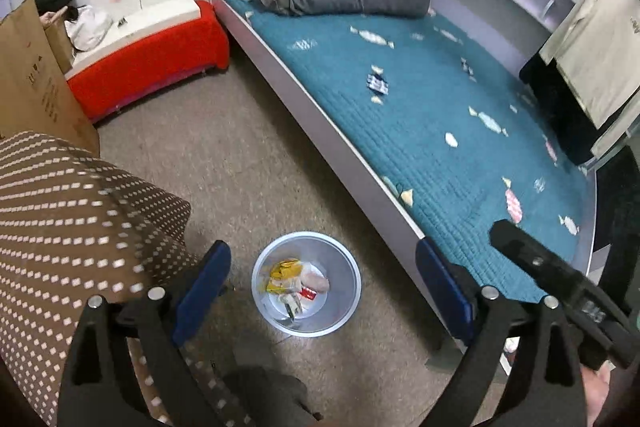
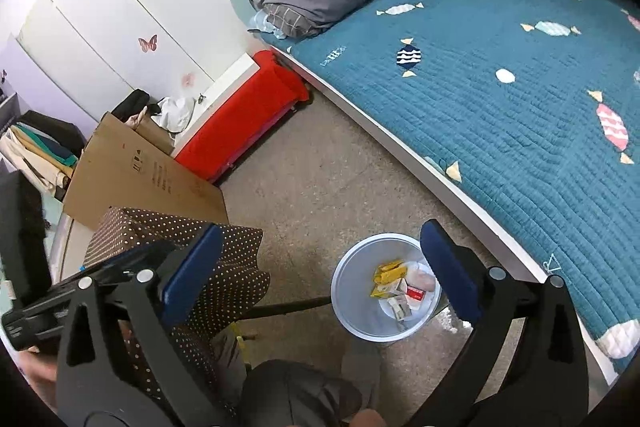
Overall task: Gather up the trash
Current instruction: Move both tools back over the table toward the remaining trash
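Trash [image 1: 294,281] of crumpled wrappers and small cartons in the pale bin [image 1: 352,291] on the floor beside the bed [image 1: 440,131], probably light, crushable, slippery, best pinched at a fold; both jaws wide open, empty.

- Left gripper [image 1: 323,291]: black frame with blue pads, tilted steeply down toward the floor, jaws spread wide, nothing between them.
- Right gripper [image 2: 323,273]: same black-and-blue build, also angled down, jaws wide apart and empty.
- In the left wrist view the right gripper's black body pokes in at the lower right, with a bit of a hand [image 1: 598,393] under it.
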The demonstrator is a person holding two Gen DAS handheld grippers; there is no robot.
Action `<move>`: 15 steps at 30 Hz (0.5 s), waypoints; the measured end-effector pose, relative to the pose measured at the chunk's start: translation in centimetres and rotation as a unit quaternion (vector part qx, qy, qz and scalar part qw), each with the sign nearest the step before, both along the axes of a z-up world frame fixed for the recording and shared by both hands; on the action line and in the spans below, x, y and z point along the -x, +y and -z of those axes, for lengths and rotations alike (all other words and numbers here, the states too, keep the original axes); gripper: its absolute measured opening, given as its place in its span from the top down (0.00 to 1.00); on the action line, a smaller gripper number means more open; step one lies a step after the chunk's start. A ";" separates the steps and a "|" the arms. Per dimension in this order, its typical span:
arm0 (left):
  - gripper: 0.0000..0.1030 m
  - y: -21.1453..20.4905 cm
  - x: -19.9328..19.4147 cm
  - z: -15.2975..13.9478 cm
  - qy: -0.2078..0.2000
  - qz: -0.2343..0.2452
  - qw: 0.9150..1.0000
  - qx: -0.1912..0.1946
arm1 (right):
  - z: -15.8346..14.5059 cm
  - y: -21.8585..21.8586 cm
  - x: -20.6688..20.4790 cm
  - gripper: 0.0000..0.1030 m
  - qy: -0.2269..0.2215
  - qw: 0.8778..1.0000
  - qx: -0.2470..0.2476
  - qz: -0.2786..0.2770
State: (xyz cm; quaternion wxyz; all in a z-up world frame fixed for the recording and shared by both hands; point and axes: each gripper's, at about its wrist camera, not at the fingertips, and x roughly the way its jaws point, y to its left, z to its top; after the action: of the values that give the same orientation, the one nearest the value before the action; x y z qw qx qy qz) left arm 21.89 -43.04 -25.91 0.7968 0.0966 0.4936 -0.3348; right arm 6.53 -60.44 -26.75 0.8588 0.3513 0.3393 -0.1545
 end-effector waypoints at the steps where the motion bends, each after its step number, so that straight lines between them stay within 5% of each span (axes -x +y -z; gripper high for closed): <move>1: 0.11 0.5 0.3 -0.6 -0.006 -0.001 1.000 0.005 | -0.3 0.3 0.0 0.06 -0.001 1.000 0.002 -0.003; 15: 0.10 8.3 3.9 -7.1 -0.089 -0.019 0.995 0.033 | -7.1 7.4 -0.9 0.06 -0.041 0.997 0.047 -0.053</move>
State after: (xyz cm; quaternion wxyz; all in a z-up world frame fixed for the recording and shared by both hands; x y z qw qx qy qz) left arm 17.97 -34.77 -18.84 0.8465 0.0904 0.4113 -0.3257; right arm 7.43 -53.01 -19.67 0.8945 0.2979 0.3147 -0.1100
